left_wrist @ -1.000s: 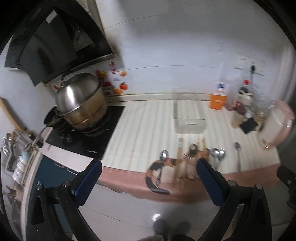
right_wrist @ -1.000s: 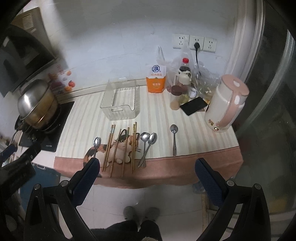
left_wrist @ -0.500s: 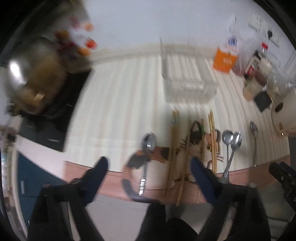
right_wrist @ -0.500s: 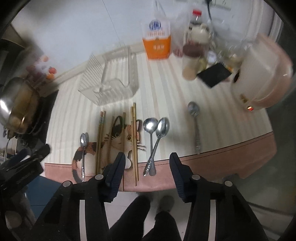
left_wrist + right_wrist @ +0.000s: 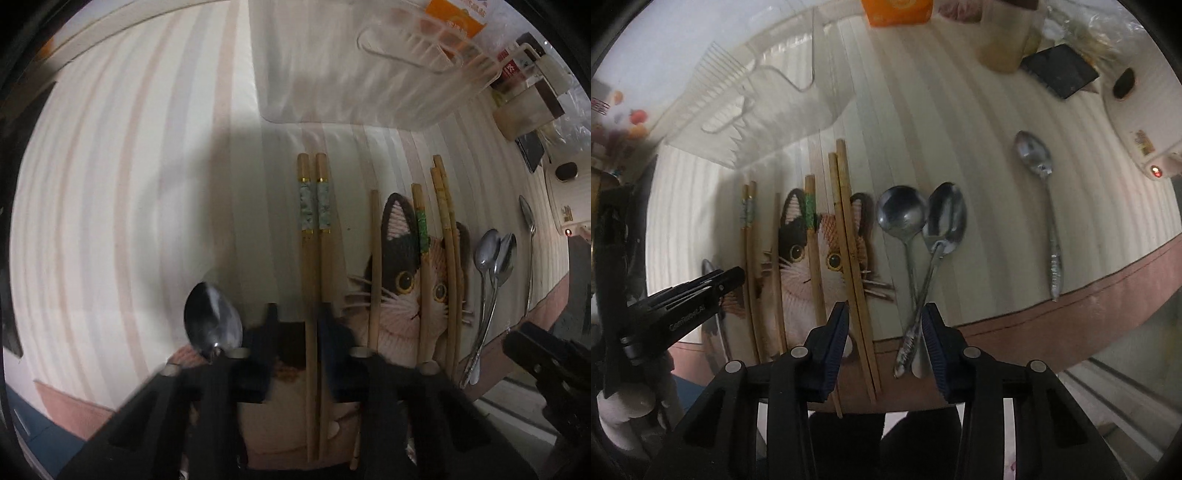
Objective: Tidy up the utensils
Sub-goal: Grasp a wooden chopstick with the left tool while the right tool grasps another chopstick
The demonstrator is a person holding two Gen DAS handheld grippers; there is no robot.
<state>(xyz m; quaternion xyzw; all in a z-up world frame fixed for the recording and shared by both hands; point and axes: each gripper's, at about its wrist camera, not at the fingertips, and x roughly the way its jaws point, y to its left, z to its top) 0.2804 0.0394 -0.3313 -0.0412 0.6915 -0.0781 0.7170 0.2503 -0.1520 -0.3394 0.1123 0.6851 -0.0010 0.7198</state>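
Note:
Several wooden chopsticks and steel spoons lie in a row on a cat-print mat. My left gripper (image 5: 298, 317) has its fingers low on either side of the pale-banded chopstick pair (image 5: 314, 251), narrowly apart. A spoon (image 5: 212, 323) lies just left of it. My right gripper (image 5: 884, 325) is partly open above the mat's front edge; a plain chopstick pair (image 5: 851, 240) and the handles of two crossed spoons (image 5: 923, 229) lie between its fingers. A clear plastic bin (image 5: 351, 62) stands behind.
A lone spoon (image 5: 1043, 199) lies at the right. An orange carton (image 5: 897, 11), a jar, a black phone (image 5: 1060, 70) and a pink kettle (image 5: 1145, 122) stand at the back right. The counter's front edge runs just below the utensils.
Both grippers have come down from high above the counter to just over the utensils, and both have narrowed: the left around the banded chopsticks, the right over the plain chopsticks and spoon handles.

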